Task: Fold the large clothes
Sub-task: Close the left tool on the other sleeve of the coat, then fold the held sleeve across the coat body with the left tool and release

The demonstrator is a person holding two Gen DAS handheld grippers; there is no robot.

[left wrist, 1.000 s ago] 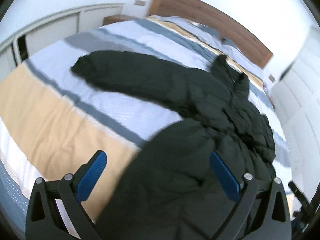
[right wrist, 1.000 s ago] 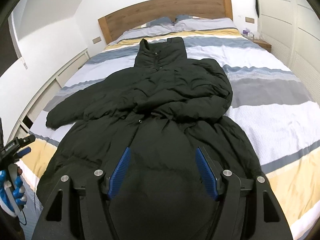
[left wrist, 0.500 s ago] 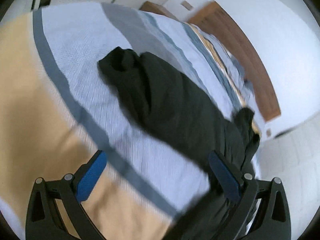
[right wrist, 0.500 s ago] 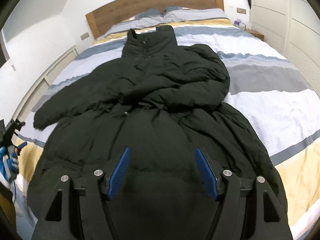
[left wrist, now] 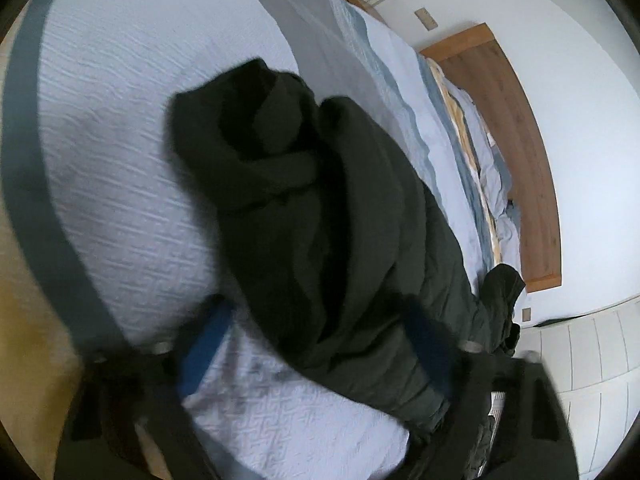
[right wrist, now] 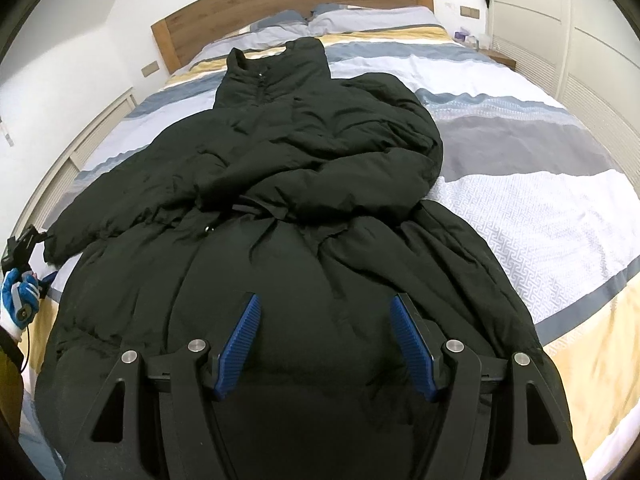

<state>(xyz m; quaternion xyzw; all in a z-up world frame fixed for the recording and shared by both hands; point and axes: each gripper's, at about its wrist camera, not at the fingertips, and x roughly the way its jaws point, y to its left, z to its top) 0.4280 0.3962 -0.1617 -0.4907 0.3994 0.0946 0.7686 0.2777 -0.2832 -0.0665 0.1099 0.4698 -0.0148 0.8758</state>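
A black padded coat [right wrist: 288, 184] lies spread front-up on the striped bedcover [right wrist: 540, 216] of a bed, collar toward the wooden headboard [right wrist: 288, 4] and hem toward the foot. One sleeve [right wrist: 328, 184] is folded across the chest; the other sleeve [left wrist: 304, 184] extends sideways over the cover, with its cuff [left wrist: 240, 120] open and crumpled.

The right gripper [right wrist: 325, 340] is positioned above the lower part of the coat. Its jaws are spread wide, with nothing between the blue pads [right wrist: 410, 346].

The left gripper [left wrist: 320, 344] is positioned over the outstretched sleeve. This view is motion-blurred, but its jaws appear released, one on each side of the sleeve and not pinching it. In the right wrist view, a gloved hand [right wrist: 18, 300] holding that gripper is visible at the bed's edge beside the cuff. Two pillows [right wrist: 320, 20] rest against the headboard.
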